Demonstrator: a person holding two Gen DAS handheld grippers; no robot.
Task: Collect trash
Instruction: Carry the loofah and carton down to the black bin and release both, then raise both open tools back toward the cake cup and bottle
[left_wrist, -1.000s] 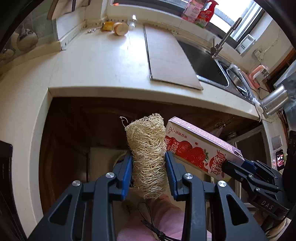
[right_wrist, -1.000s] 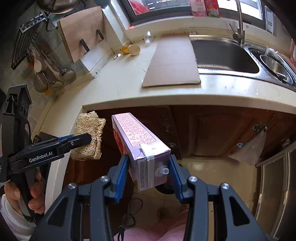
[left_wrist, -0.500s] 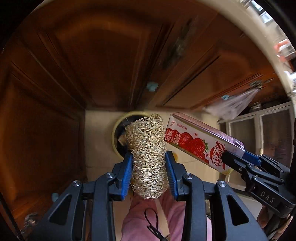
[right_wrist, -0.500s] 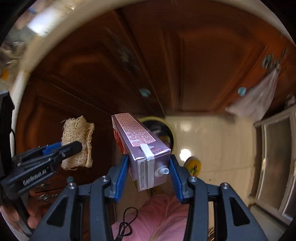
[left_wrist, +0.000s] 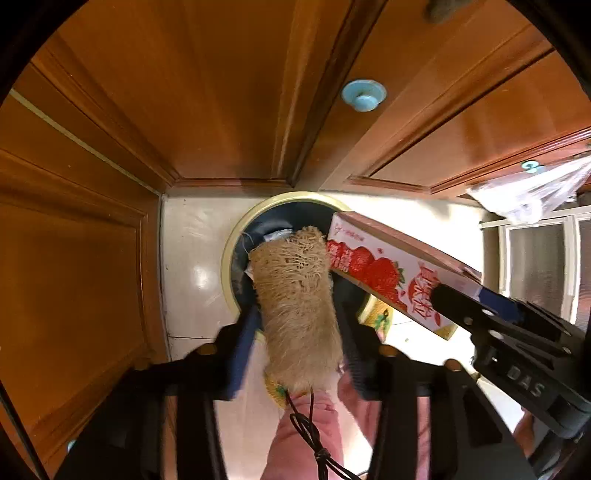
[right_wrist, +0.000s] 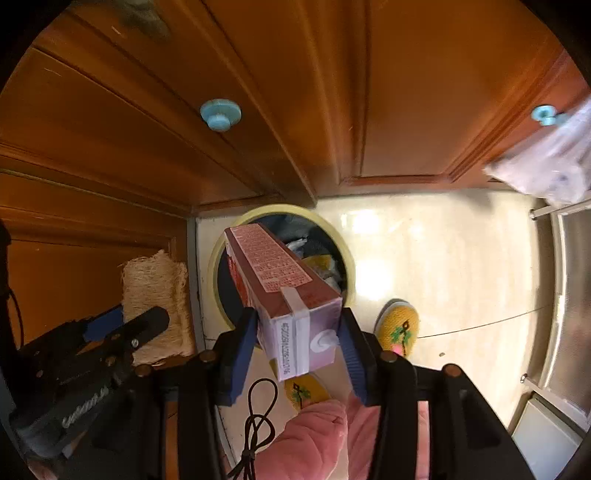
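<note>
Downward both grippers tilt, loofah (left_wrist: 297, 314), carton (right_wrist: 284, 291), over bin (right_wrist: 351, 266)

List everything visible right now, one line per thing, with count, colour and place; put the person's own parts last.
loofah: 1, tan, between the left tool's fingers, above the bin
milk carton: 1, pink-purple with red strawberries, between the right tool's fingers, tilted toward the bin
bin: 1, pale yellow rim, dark inside, on the floor by the cabinets, trash already in it
cabinet doors: several, brown wood, behind the bin
knobs: 2, light blue, on the doors
plastic bag: 1, clear-white, hanging at the right knob
floor: cream, glossy tiles
slippers: 2, yellow knit, on the floor
trousers: pink, bottom centre
left tool: 1, black with blue pads
right tool: 1, black with blue pads
</note>
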